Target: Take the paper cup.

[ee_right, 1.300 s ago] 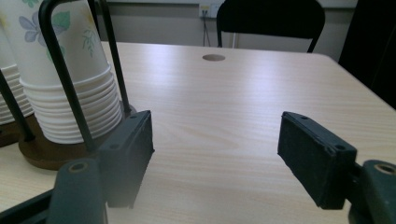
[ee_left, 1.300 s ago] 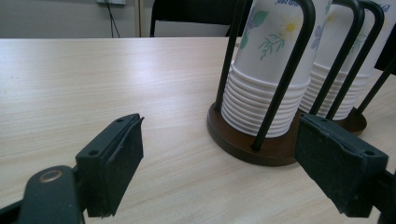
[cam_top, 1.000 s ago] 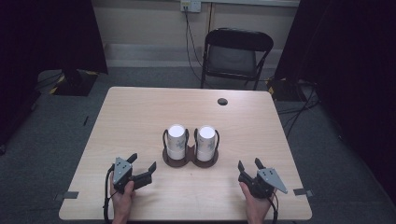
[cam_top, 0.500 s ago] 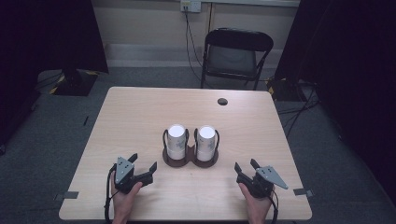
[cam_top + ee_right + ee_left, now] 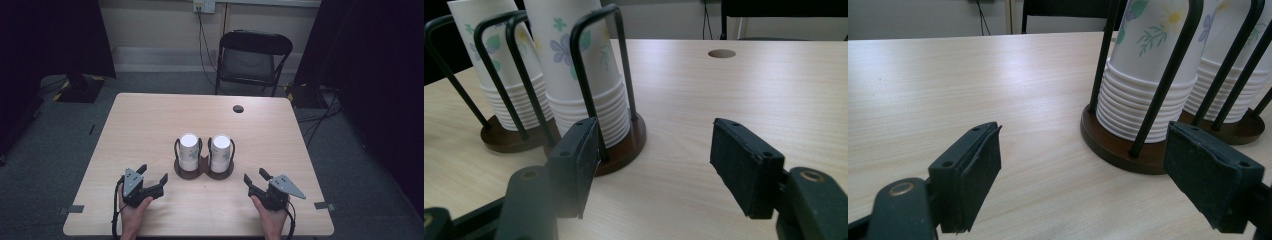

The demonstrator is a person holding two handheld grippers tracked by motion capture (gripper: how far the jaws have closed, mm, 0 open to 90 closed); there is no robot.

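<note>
Two cup stacks point(image 5: 205, 150), holder point(image 5: 203, 171), table point(image 5: 150, 125)

Overhead camera faces forward; gripper cameras closely share the cup holder point(image 5: 203, 169).

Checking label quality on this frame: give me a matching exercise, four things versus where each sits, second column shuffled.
Things:
1. cup holder
2. round hole
3. left gripper
4. right gripper

Places:
A. far side of the table, right of centre
B. near edge, right of the holder, fingers apart on nothing
C. middle of the table, two stacks of paper cups in it
D. near edge, left of the holder, fingers apart on nothing

Pairs: 1-C, 2-A, 3-D, 4-B
</note>
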